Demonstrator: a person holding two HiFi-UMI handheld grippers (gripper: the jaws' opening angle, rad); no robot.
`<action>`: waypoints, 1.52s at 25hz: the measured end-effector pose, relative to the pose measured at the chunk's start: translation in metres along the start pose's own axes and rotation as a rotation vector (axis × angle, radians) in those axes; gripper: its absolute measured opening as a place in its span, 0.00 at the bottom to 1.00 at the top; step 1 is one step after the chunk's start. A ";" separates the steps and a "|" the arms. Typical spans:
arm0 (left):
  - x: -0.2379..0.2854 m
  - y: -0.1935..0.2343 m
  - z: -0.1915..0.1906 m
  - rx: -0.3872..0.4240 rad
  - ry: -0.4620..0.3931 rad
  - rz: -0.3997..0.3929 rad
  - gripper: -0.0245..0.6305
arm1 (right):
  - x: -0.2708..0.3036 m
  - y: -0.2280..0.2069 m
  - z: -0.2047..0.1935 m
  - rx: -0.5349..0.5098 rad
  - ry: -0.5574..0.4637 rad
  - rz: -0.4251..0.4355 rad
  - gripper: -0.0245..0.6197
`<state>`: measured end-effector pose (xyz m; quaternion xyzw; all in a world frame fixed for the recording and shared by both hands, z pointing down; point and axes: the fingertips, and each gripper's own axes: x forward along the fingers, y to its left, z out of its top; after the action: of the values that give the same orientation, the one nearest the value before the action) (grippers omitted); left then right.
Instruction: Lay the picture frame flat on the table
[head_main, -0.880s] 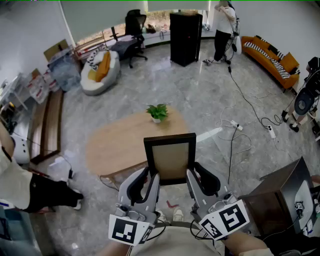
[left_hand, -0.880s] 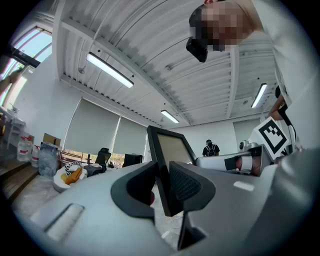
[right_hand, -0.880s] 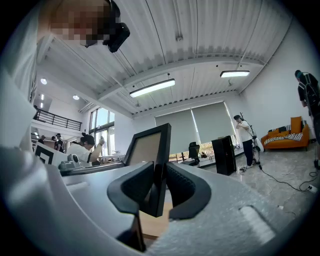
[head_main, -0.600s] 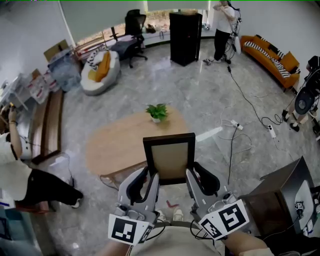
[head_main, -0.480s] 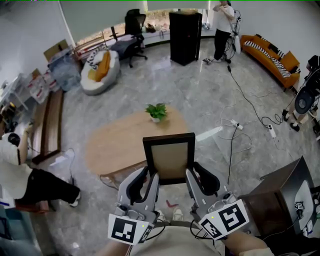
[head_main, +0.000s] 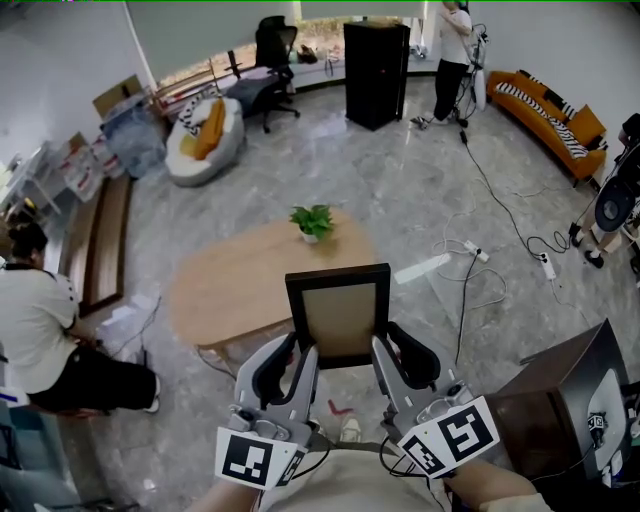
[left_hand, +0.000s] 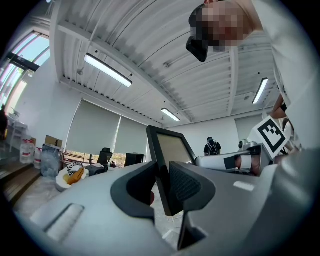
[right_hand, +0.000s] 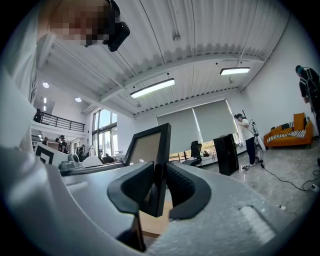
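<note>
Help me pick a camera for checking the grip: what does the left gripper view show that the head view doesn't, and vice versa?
Only the left gripper view: the left gripper's pads pressed on the picture frame's edge from both sides, and the ceiling lights. Only the head view: the oval wooden table beyond the frame, the potted plant on it, and the orange sofa. Both: the frame held upright, with the right gripper on its other side.

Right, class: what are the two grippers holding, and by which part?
The picture frame: the left gripper clamps its lower left edge, the right gripper its lower right edge.
</note>
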<state>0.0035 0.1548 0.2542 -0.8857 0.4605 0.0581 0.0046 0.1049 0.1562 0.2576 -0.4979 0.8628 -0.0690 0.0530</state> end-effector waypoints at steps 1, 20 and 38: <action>0.001 -0.001 -0.001 0.002 -0.003 0.004 0.20 | 0.000 -0.001 0.000 -0.002 -0.001 0.005 0.16; 0.029 0.011 -0.009 0.003 -0.018 0.045 0.20 | 0.030 -0.028 -0.004 0.012 0.003 0.038 0.16; 0.121 0.123 -0.026 -0.032 0.021 0.047 0.20 | 0.170 -0.067 -0.011 0.018 0.056 0.027 0.16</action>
<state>-0.0257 -0.0163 0.2723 -0.8752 0.4802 0.0565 -0.0158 0.0756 -0.0232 0.2762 -0.4836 0.8700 -0.0900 0.0340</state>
